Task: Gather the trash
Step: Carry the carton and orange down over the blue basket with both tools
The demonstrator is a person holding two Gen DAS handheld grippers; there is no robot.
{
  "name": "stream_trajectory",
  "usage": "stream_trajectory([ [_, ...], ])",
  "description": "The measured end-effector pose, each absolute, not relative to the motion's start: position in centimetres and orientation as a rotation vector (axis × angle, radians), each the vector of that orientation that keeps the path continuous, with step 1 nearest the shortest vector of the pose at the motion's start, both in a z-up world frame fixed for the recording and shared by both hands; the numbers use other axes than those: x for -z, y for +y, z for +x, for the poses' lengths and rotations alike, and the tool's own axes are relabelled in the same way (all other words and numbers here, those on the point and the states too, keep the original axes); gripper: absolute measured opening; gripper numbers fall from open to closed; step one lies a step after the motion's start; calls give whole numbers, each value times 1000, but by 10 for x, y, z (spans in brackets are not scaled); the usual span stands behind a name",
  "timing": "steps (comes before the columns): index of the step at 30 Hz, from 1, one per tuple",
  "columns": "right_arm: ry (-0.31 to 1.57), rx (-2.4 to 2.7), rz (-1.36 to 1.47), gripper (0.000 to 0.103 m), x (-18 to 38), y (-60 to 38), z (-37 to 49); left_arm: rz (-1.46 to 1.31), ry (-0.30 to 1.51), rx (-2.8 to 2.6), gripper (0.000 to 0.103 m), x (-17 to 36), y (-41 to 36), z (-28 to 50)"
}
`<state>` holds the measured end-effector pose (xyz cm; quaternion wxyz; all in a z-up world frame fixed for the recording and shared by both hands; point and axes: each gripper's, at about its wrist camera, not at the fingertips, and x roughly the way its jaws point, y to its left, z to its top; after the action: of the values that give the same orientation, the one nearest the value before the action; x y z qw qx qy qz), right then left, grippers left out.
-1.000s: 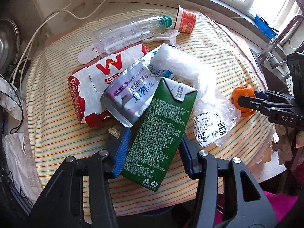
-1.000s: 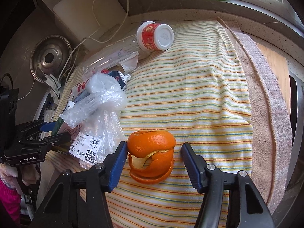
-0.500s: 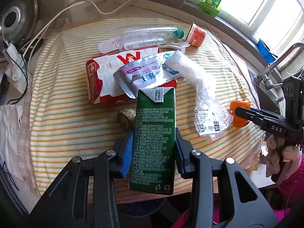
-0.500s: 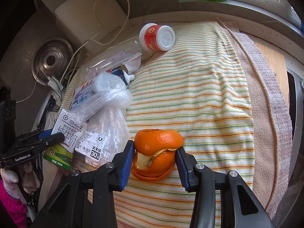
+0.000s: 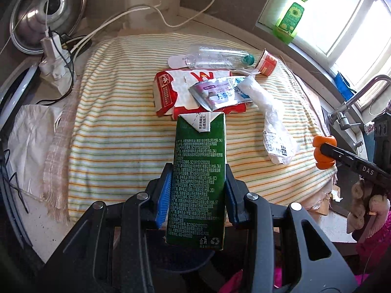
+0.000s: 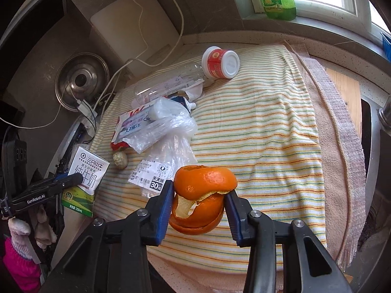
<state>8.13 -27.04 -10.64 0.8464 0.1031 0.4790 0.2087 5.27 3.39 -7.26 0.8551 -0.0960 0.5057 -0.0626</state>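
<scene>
The left hand-held gripper (image 5: 196, 194) squeezes a green milk carton (image 5: 199, 171) between its two blue pads, and the carton is off the striped towel (image 5: 117, 131), sticking out toward 12 o'clock. The right hand-held gripper (image 6: 199, 206) pinches a curled orange peel (image 6: 202, 195) from both sides, just above the towel's near edge. In the left view the peel shows at 3 o'clock. The rest of the trash lies on the towel that covers the worktop (image 6: 342, 88). Past the carton, at 12 o'clock, sits a red and white wrapper (image 5: 176, 92) with a silver pouch (image 5: 217, 92) on top. Behind them lies a clear plastic bottle (image 5: 215, 57), and a small red cup (image 5: 267, 62) is on its side next to it. A crumpled clear bag (image 5: 273, 124) lies at 2 o'clock. A green soap bottle (image 5: 289, 19) stands by the window.
</scene>
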Motion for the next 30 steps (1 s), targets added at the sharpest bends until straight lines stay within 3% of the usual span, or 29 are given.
stream_trajectory([
  [13,998,-567,193,42,85,-230,28,-283,1080,74,38,87,64,-22],
  [30,1087,-683,86,42,124,-162,-35,-331,1156,41,38,137,68,-92],
])
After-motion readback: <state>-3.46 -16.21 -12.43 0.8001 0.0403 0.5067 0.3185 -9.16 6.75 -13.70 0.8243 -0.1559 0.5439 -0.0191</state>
